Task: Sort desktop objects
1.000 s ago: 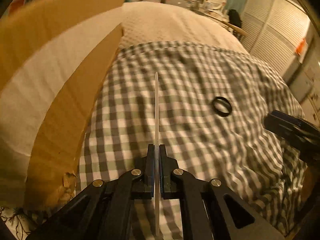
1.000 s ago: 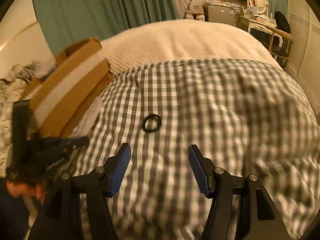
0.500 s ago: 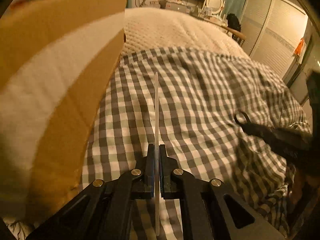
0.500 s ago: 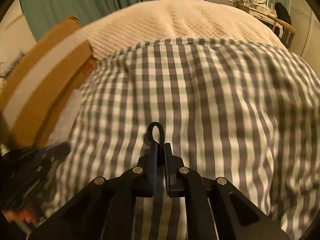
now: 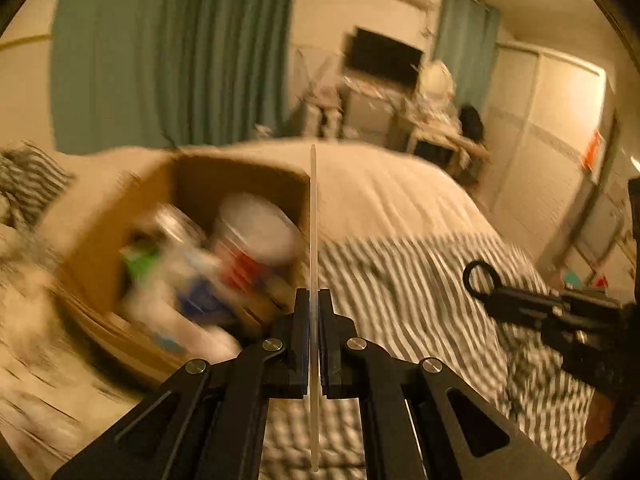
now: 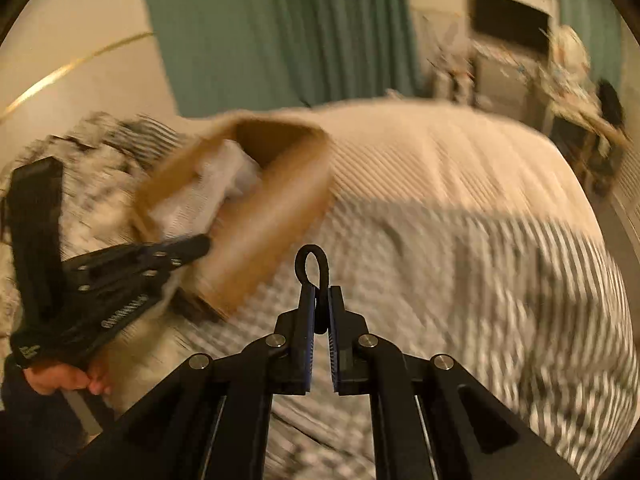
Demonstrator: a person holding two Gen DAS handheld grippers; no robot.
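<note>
My left gripper is shut on a thin clear flat strip, held edge-on and pointing up past the right wall of an open cardboard box. The box holds blurred cans and packets. My right gripper is shut on a black hair tie, whose loop sticks out above the fingertips. It is raised above the checked cloth, right of the box. The right gripper with the hair tie shows in the left wrist view; the left gripper shows in the right wrist view.
The box stands on a bed with a cream quilt and a grey checked cloth. Patterned bedding lies left of the box. Green curtains, a desk with a screen and a wardrobe stand behind the bed.
The right gripper closed on the hair tie and lifted it off the cloth. Both grippers rose and tilted up toward the box, whose inside now shows.
</note>
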